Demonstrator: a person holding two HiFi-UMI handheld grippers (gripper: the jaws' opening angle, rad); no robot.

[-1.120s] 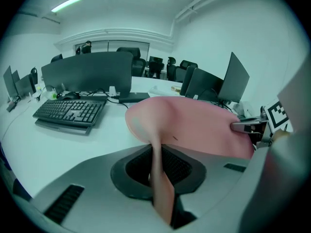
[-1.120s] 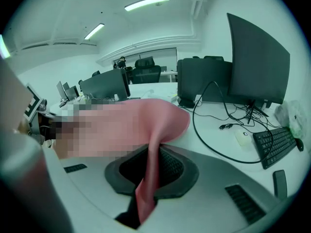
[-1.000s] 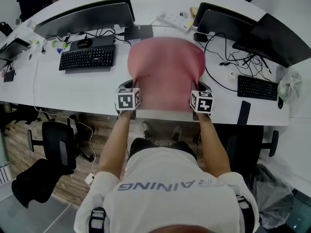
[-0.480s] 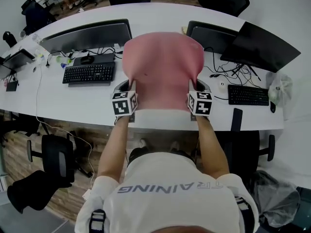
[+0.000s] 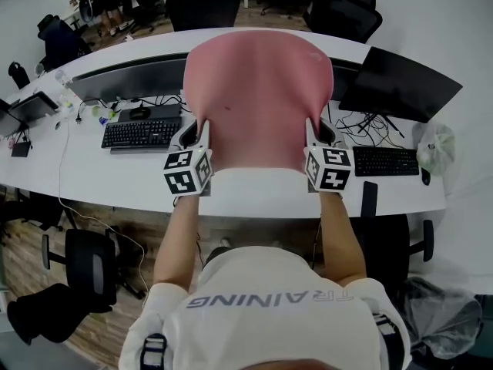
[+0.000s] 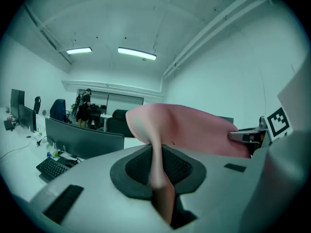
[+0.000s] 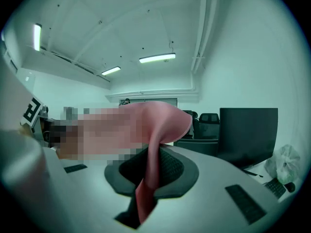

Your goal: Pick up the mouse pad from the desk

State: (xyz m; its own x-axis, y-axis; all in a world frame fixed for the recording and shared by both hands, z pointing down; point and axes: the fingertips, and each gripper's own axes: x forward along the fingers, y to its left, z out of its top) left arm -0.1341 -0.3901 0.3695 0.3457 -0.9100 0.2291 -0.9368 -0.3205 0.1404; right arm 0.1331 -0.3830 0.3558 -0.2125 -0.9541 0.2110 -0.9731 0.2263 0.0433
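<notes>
- Pink sheet first: find the mouse pad (image 5: 258,99) pinched at its near edge, with the left gripper (image 5: 195,135) on the left corner and the right gripper (image 5: 321,133) on the right.
- Read both jaw pairs as closed thin on the pad.
- Treat the pad as spreading forward and upward from the jaws. Take it as about as wide as deep, with no clear long axis.
- Count neither hand as nearer, since the grips sit level and symmetric.
- Locate the pad in the air, clear above the white desk (image 5: 254,195), with the keyboard (image 5: 141,133) and monitor (image 5: 397,83) beyond.
- Keep both grips matched; expect sag otherwise.
</notes>
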